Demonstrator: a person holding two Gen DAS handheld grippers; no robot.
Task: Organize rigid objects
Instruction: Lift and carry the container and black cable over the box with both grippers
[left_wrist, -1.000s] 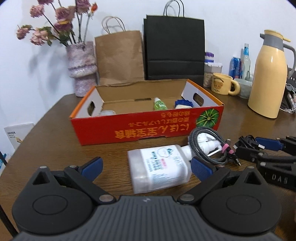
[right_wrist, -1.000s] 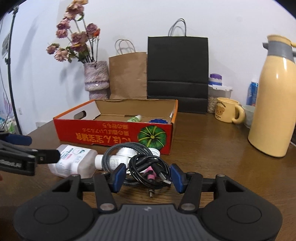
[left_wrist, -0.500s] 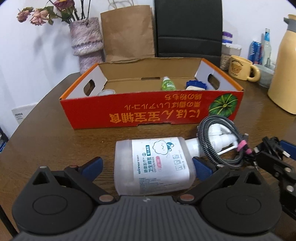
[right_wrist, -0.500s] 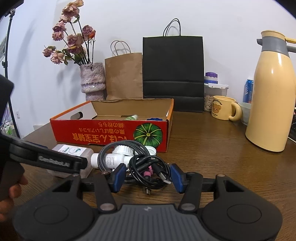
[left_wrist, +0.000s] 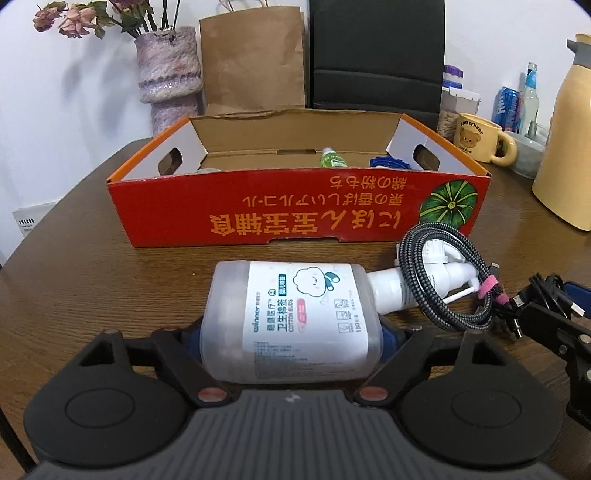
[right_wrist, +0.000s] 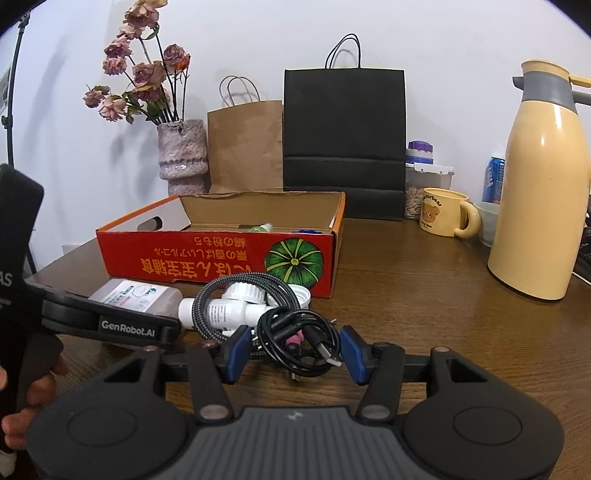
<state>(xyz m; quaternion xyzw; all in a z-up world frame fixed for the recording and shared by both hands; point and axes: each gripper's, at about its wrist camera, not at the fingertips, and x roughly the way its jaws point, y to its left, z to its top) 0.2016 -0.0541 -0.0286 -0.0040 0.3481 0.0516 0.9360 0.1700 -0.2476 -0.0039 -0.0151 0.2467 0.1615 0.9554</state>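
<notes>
Cotton-bud bottle laid on table, long axis crosswise, between closing left gripper pads; contact not confirmed. Red box directly beyond. Right gripper narrowed around black cable.

- The right hand-held gripper sits low over the brown wooden counter, its blue pads either side of a coiled black cable; whether they press it is hard to tell.
- Just behind lies a grey braided cable looped round a white pump bottle lying on its side.
- The left hand-held gripper comes in from the left over a clear cotton-bud container; someone's fingers wrap its handle.
- Farther back stands a red cardboard box, open-topped.
- A cream thermos jug stands right, a bear mug beside it.
- Brown and black paper bags lean on the wall by a vase of dried roses.
</notes>
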